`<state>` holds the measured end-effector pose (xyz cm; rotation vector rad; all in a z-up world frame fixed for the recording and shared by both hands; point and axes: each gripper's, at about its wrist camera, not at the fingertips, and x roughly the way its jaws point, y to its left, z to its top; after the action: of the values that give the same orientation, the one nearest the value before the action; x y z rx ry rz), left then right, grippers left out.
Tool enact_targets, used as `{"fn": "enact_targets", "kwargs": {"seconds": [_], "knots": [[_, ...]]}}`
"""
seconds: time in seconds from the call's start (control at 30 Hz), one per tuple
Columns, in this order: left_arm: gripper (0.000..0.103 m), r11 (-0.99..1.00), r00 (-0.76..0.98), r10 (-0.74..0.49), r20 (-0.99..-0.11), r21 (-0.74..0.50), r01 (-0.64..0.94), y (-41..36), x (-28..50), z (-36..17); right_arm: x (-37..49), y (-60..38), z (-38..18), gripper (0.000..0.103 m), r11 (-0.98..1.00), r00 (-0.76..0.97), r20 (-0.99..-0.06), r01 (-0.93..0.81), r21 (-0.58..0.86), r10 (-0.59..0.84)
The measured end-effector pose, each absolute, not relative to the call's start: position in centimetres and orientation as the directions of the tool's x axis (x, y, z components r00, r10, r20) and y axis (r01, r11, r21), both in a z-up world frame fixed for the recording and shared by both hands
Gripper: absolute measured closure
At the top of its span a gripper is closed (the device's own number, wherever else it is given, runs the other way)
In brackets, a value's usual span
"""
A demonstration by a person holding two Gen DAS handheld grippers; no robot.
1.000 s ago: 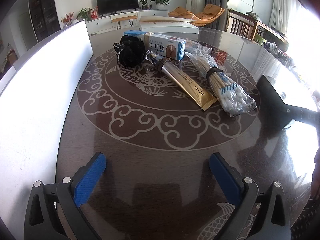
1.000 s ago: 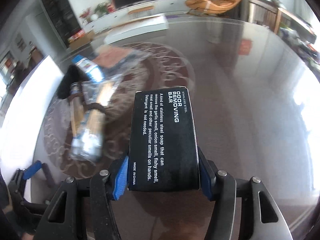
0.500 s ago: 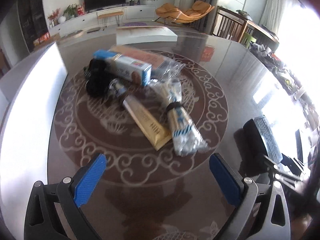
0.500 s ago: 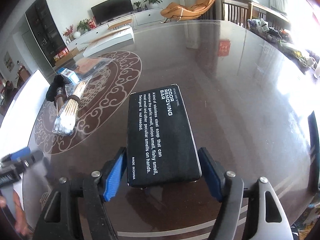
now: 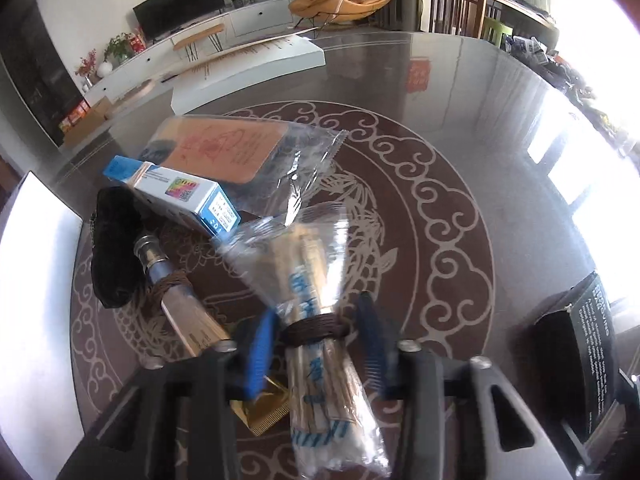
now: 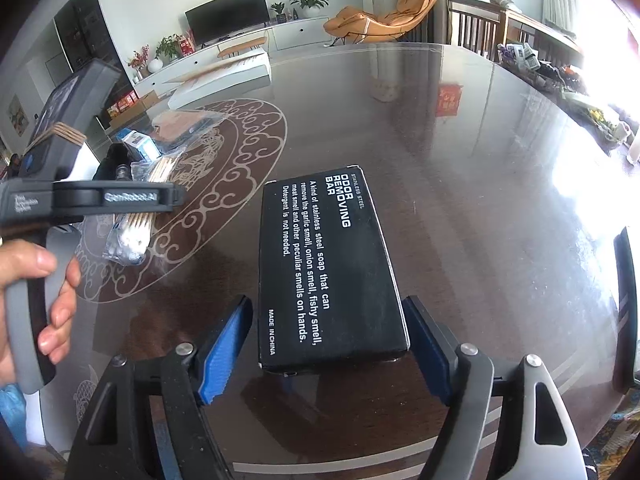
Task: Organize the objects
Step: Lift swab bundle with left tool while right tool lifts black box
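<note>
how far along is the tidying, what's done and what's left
Done: the black box lies on the table; the right tool has just opened clear of it. In hand: the left tool has just closed on the cotton swab bag. Left: the blue box, black pouch, gold tube and orange packet lie piled together.

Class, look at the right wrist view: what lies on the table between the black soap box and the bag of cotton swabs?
Nothing: in the right wrist view only bare table, patterned with swirls, separates the black soap box from the bag of cotton swabs.
</note>
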<state>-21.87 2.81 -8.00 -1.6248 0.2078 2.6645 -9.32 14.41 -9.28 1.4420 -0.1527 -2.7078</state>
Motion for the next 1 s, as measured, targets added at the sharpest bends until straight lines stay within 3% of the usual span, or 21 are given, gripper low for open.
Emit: {"fn": "enact_targets", "kwargs": {"seconds": [0.1, 0.47, 0.5, 0.57, 0.6, 0.63, 0.8, 1.0], "knots": [[0.074, -0.989, -0.492, -0.065, -0.868, 0.121, -0.081, 3.3, -20.4, -8.2, -9.4, 14.2, -9.3, 0.023, -0.994, -0.554, -0.826, 0.021, 0.110, -0.104], [0.073, -0.992, -0.475, 0.076, -0.877, -0.020, -0.122, -0.8, -7.4, -8.2, -9.4, 13.7, -9.5, 0.016, -0.996, -0.550, -0.830, 0.039, 0.084, -0.092], [0.070, -0.992, -0.477, 0.071, -0.876, -0.011, -0.128, -1.1, -6.8, -8.2, -9.4, 13.5, -9.6, 0.015, -0.997, -0.548, -0.833, 0.044, 0.066, -0.079], [0.048, -0.992, -0.495, 0.032, -0.868, 0.033, -0.123, -1.7, -6.2, -8.4, -9.5, 12.9, -9.8, 0.012, -0.998, -0.543, -0.838, 0.056, 0.028, -0.054], [0.028, -0.993, -0.501, 0.009, -0.866, 0.050, -0.104, -2.0, -6.0, -8.5, -9.5, 12.5, -9.9, 0.012, -0.998, -0.541, -0.840, 0.061, 0.008, -0.040], [0.018, -0.996, -0.503, -0.007, -0.864, 0.053, -0.077, -2.4, -6.1, -8.7, -9.4, 12.4, -10.0, 0.010, -0.998, -0.541, -0.841, 0.065, -0.007, -0.029], [0.000, -1.000, -0.516, 0.004, -0.857, 0.010, -0.024, -4.0, -6.2, -9.7, -9.4, 12.5, -10.5, 0.000, -0.998, -0.539, -0.842, 0.056, -0.009, -0.023], [0.000, -1.000, -0.548, 0.012, -0.836, 0.004, -0.028, -4.5, -6.0, -10.0, -9.3, 12.7, -10.6, 0.000, -0.999, -0.557, -0.831, 0.045, -0.013, -0.015]]}}
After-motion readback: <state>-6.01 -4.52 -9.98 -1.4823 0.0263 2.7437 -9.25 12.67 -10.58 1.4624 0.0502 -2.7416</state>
